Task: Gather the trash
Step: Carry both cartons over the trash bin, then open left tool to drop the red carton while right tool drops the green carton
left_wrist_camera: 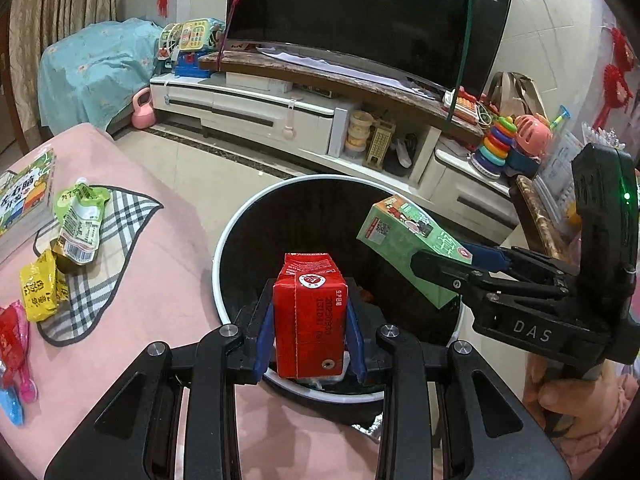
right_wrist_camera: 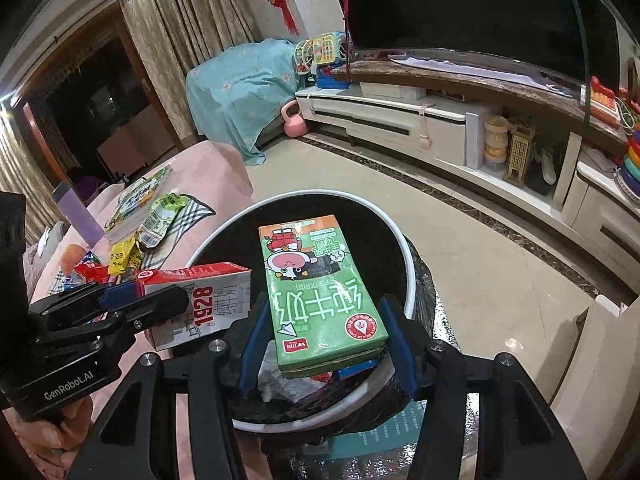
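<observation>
My left gripper [left_wrist_camera: 310, 298] is shut on a red milk carton [left_wrist_camera: 310, 320], held upright over the near side of a round bin [left_wrist_camera: 218, 264] with a white rim and a black liner. The right wrist view shows that carton [right_wrist_camera: 208, 304] from its white side, in the left gripper [right_wrist_camera: 160, 300]. My right gripper [right_wrist_camera: 324, 312] is shut on a green milk carton [right_wrist_camera: 320, 280], which lies flat and points out over the bin [right_wrist_camera: 404, 248]. In the left wrist view the green carton [left_wrist_camera: 404, 236] hangs tilted above the bin's right side, in the right gripper [left_wrist_camera: 444, 264].
A pink-covered table [left_wrist_camera: 168, 280] lies left of the bin. On it are a checked cloth [left_wrist_camera: 116, 248], a green pouch [left_wrist_camera: 80, 220], yellow packets [left_wrist_camera: 40, 292], red wrappers [left_wrist_camera: 12, 336] and a book [left_wrist_camera: 24, 196]. A TV cabinet [left_wrist_camera: 260, 108] and toys stand beyond.
</observation>
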